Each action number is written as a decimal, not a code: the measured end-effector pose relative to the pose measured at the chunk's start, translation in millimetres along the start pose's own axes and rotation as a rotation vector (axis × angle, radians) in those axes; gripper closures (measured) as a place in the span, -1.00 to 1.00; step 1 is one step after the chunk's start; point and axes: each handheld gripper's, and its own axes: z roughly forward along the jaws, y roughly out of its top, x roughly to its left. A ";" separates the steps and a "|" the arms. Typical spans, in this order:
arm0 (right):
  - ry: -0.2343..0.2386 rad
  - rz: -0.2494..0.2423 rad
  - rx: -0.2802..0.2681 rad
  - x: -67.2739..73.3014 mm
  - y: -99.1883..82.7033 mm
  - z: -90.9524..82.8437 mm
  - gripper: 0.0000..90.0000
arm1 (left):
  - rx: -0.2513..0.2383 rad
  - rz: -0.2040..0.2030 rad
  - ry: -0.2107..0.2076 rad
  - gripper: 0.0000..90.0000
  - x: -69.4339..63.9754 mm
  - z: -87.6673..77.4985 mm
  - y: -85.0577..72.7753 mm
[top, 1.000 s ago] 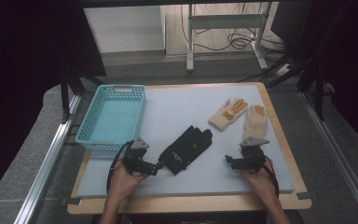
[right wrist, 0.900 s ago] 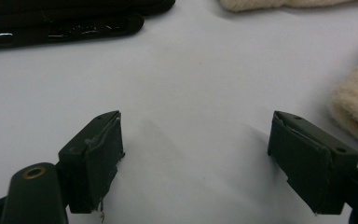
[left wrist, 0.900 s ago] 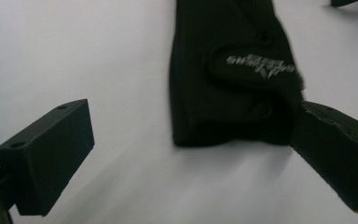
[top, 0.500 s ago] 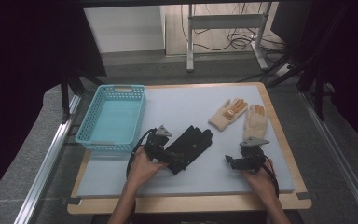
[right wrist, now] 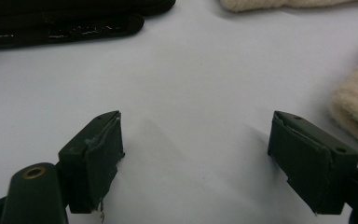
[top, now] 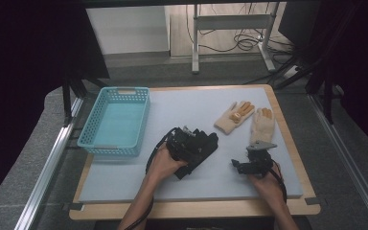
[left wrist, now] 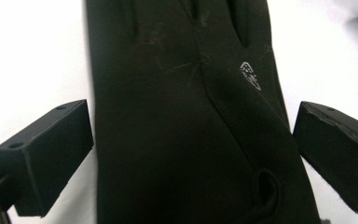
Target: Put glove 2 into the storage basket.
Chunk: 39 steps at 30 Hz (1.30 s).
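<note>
Left claw [top: 191,143] spread wide astride the flat black fabric glove [top: 202,149] at mid-tabletop (pads clear of the cloth), right claw [top: 249,163] wide open and empty over bare pale grey tabletop [top: 124,177], two cream knitted gloves [top: 249,120] just beyond it

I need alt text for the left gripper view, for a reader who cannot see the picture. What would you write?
A black glove lies flat on a white surface and runs up the middle of the picture, with a small white logo on it. The left tool is open, one black jaw on each side of the glove.
</note>
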 end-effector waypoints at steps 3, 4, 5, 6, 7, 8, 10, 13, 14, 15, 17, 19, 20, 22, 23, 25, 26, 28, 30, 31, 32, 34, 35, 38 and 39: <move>0.000 0.000 0.000 0.0 0.0 0.0 -0.61 | 0.023 0.032 0.021 -1.00 -5.6 4.4 -1.5; 0.000 0.000 0.000 0.0 0.0 0.0 -0.61 | 0.025 0.034 0.027 -1.00 -6.8 4.9 -2.2; 0.000 0.000 0.000 0.0 0.0 0.0 -0.61 | 0.028 0.045 0.043 -1.00 -9.2 6.0 -3.0; 0.000 -0.001 0.000 0.0 0.0 0.0 -0.61 | 0.036 0.058 0.060 -1.00 -10.9 7.3 -3.1; 0.000 0.000 0.000 0.1 0.0 0.0 -0.61 | 0.036 0.058 0.060 -1.00 -10.9 7.3 -3.1; -0.001 -0.001 0.000 0.1 0.0 0.0 -0.61 | 0.046 0.067 0.088 -1.00 -14.7 9.1 -2.7; -0.001 -0.002 0.000 0.1 -0.1 0.1 -0.61 | 0.047 0.057 0.091 -1.00 -14.7 8.7 -2.6; -0.001 -0.002 0.000 0.1 -0.1 0.0 -0.61 | 0.029 0.027 0.104 -0.90 -10.9 6.6 -2.4; -0.001 -0.004 -0.001 0.0 -0.1 0.1 -0.61 | 0.019 0.012 0.108 -0.83 -8.7 5.5 -2.6; -0.001 -0.004 -0.001 0.0 -0.1 0.1 -0.61 | 0.009 -0.003 0.114 -0.74 -6.4 4.2 -2.9; -0.001 -0.001 0.001 0.2 -0.1 0.0 -0.61 | 0.001 -0.022 0.123 -0.55 -2.6 2.0 -3.1; -0.001 0.000 0.001 0.3 -0.1 0.0 -0.61 | -0.004 -0.038 0.128 -0.40 -0.8 -0.2 -3.5; -0.001 0.000 0.001 0.3 -0.1 0.0 -0.61 | -0.004 -0.038 0.128 -0.30 -0.8 -0.2 -3.5; -0.001 -0.002 0.001 0.2 -0.1 0.0 -0.61 | -0.012 -0.057 0.150 -0.05 2.2 -3.8 -4.3; -0.001 -0.001 0.001 0.2 -0.1 0.0 -0.61 | -0.015 -0.064 0.155 0.07 3.6 -4.5 -4.7; -0.001 0.000 0.001 0.3 -0.1 0.0 -0.61 | -0.014 -0.067 0.156 0.21 5.0 -5.3 -5.0; -0.002 -0.003 0.002 0.1 -0.1 -0.1 -0.61 | -0.017 -0.073 0.151 0.21 6.2 -5.7 -5.2; -0.001 0.000 0.001 0.3 -0.1 0.0 -0.61 | -0.028 -0.093 0.134 0.32 10.1 -7.7 -5.9; -0.001 0.001 0.002 0.3 -0.1 -0.1 -0.61 | -0.030 -0.098 0.122 0.36 11.8 -9.4 -5.5; -0.001 -0.002 0.000 0.1 -0.1 0.0 -0.61 | -0.029 -0.101 0.116 0.37 12.4 -10.4 -4.9; -0.001 -0.002 0.000 0.1 -0.1 0.0 -0.61 | -0.029 -0.101 0.116 0.37 12.4 -10.4 -4.9; -0.001 0.000 0.001 0.2 -0.1 -0.1 -0.61 | -0.035 -0.103 0.133 0.37 14.8 -16.5 -1.5; -0.001 -0.001 0.001 0.1 -0.2 0.0 -0.61 | -0.035 -0.103 0.133 0.37 14.8 -16.5 -1.5; -0.001 -0.001 0.001 0.2 -0.2 -0.1 -0.61 | -0.060 -0.130 0.143 0.37 21.7 -31.7 4.1; 0.000 -0.001 0.001 0.2 -0.2 -0.1 -0.61 | -0.067 -0.136 0.144 0.37 24.0 -36.1 5.5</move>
